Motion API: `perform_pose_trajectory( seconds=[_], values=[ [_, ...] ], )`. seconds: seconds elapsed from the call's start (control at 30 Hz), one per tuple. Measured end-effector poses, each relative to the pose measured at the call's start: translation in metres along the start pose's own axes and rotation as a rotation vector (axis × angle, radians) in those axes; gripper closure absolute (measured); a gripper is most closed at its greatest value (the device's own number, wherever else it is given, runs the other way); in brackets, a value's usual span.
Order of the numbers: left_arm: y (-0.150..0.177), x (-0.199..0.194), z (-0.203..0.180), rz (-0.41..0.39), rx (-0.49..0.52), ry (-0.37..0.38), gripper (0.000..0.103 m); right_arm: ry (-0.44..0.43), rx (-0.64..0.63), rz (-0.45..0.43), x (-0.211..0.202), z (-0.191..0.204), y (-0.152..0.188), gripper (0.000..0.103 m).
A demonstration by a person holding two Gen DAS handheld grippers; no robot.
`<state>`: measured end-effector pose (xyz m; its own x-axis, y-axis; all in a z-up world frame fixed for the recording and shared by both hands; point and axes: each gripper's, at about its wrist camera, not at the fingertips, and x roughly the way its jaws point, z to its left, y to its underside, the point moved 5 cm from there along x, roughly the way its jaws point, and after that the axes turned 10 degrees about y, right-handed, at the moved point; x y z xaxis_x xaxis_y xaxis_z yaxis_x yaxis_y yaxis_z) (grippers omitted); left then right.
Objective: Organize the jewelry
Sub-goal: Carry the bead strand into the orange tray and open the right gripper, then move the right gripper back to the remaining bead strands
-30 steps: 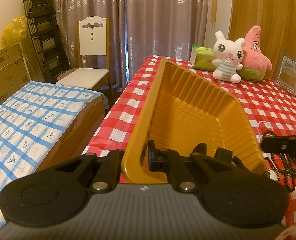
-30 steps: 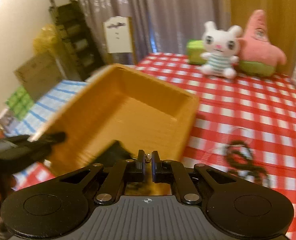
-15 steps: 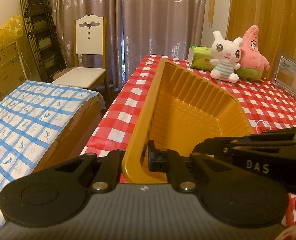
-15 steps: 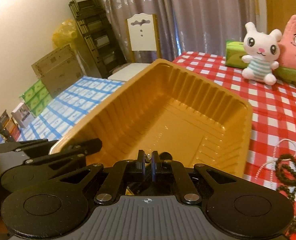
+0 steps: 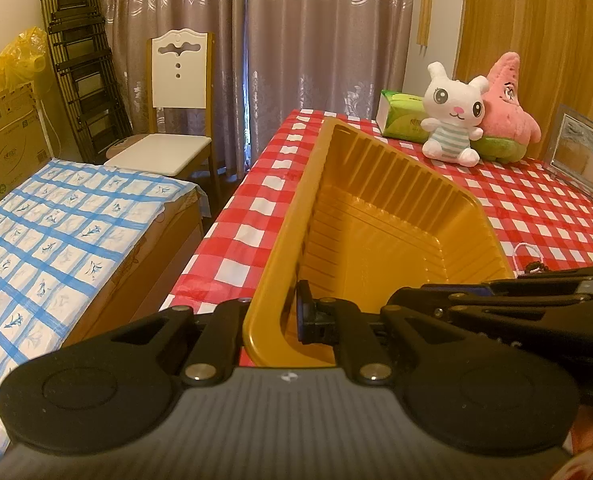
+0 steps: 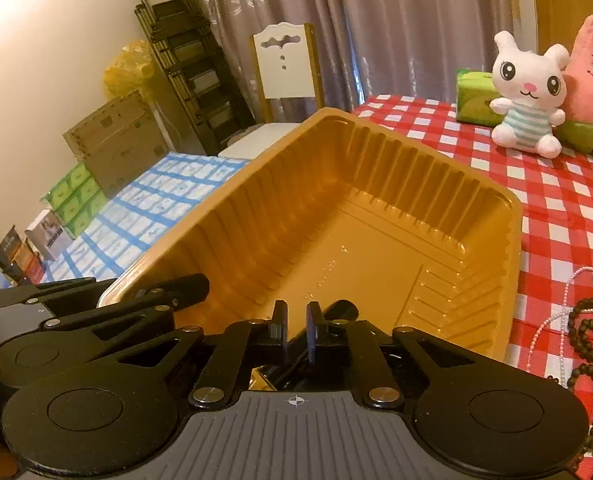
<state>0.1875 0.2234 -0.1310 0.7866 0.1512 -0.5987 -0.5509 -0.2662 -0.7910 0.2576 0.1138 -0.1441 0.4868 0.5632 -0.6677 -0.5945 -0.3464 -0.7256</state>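
A deep golden plastic tray (image 5: 376, 208) stands on the red-checked tablecloth (image 5: 556, 216). My left gripper (image 5: 272, 320) is shut on the tray's near left wall, one finger outside and one inside. In the right wrist view it shows at the tray's (image 6: 376, 200) left corner as the left gripper (image 6: 184, 290). My right gripper (image 6: 296, 322) hovers over the tray's near end. Its jaws are opening, with a narrow gap and nothing visible between the pads. From the left wrist view the right gripper (image 5: 416, 296) reaches in from the right. A dark bead necklace (image 6: 592, 328) and a white pearl strand (image 6: 568, 300) lie right of the tray.
A white plush rabbit (image 5: 452, 116), a pink plush star (image 5: 508, 104), a green tissue pack (image 5: 400, 120) and a picture frame (image 5: 584, 156) stand at the table's far side. Left of the table are a blue-checked covered surface (image 5: 56, 232), a chair (image 5: 176, 120) and cardboard boxes (image 6: 116, 140).
My right gripper swung left from beside the beads to over the tray's near end. Its fingers parted, and the small shiny item seen between them earlier no longer shows. The left gripper stayed put.
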Motion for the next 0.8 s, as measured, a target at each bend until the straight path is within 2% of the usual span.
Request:
perform_pose_trajectory(
  seconds=[0.4,0.6,0.7,0.8],
  values=[
    [-0.003,0.003,0.0,-0.001,0.0,-0.008,0.095,0.016,0.048,-0.02,-0.026,-0.02,0.0,0.071],
    [-0.003,0.002,-0.001,-0.002,0.004,-0.012,0.094,0.037,0.124,-0.034,-0.053,-0.058,0.011,0.061],
    [-0.003,0.002,-0.001,-0.002,0.003,-0.012,0.094,0.084,0.172,-0.029,-0.067,-0.085,0.024,0.053],
    [-0.003,0.002,-0.001,-0.003,0.003,-0.013,0.094,0.141,0.217,-0.011,-0.077,-0.114,0.039,0.05]
  ],
)
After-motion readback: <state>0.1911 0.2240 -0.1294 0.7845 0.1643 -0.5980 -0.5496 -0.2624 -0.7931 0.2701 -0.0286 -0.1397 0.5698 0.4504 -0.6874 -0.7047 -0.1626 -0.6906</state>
